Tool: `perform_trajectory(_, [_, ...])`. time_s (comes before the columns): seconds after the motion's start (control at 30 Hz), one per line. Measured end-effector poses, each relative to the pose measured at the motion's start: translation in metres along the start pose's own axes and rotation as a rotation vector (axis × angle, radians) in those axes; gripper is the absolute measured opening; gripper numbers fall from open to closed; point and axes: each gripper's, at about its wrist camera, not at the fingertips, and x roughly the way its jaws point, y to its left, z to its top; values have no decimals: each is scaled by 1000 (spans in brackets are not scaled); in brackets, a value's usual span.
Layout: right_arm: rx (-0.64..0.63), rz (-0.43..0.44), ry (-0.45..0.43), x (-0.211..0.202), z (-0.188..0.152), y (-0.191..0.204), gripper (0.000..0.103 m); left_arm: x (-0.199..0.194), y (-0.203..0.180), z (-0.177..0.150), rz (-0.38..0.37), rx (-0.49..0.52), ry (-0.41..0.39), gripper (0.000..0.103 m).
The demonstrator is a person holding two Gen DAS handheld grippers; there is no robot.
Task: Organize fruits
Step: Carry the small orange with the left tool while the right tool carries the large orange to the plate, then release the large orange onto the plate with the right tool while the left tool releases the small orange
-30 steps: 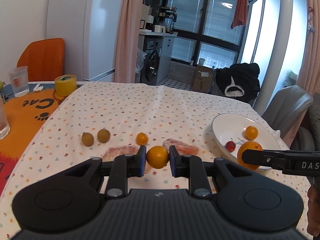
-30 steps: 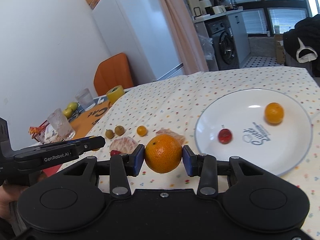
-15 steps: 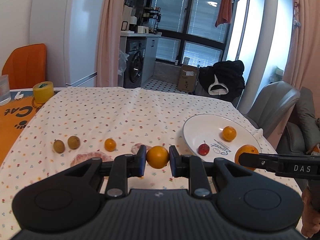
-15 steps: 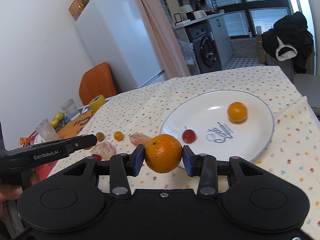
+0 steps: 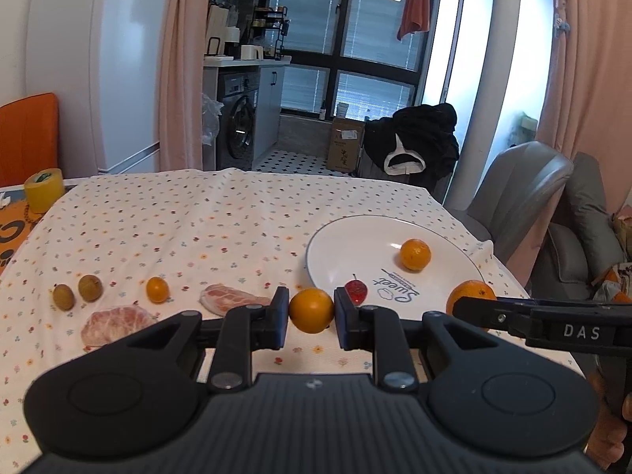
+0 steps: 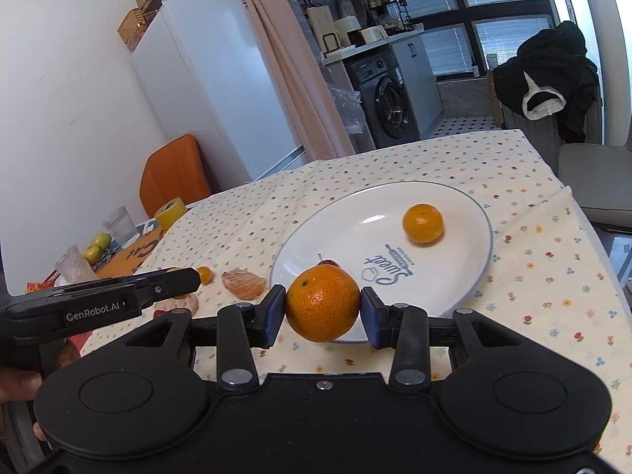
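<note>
Both hand-held grippers carry fruit. Left hand-held gripper is clamped on a small orange; right hand-held gripper grips a larger mandarin. From each, the white plate lies ahead and slightly right, at centre-right of the frame, holding one orange and a red fruit. I judge the right one nearer: its mandarin overlaps the plate's near rim. Only the left view shows two brown fruits at lower left on the table.
</note>
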Motion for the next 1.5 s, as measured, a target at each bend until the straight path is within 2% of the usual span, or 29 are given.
perform_trajectory(0.63, [23,-46,4,14,-2,-29,40,38,-33,-2,-61,37,43,22])
perform_trajectory(0.77, [15,-57,-15,14,-2,-30,51,46,-37,-2,-70,35,51,22])
perform_trajectory(0.87, [8,-53,-25,10,-2,-30,55,51,-40,-2,-79,32,57,23])
perform_trajectory(1.03, [-15,-74,-36,8,-5,-29,70,57,-45,-1,-83,37,66,23])
perform_trajectory(1.1, [-27,-94,-32,9,-7,-28,80,57,-46,-2,-70,51,66,27])
perform_trajectory(1.27, [-33,-124,-45,7,-6,-28,88,50,-37,-2,-68,29,77,34])
perform_trajectory(1.33, [-30,-125,-47,7,-6,-27,91,46,-32,-2,-54,27,71,41])
perform_trajectory(1.5, [-40,-139,-51,7,-7,-21,99,30,-15,-5,-22,14,43,70])
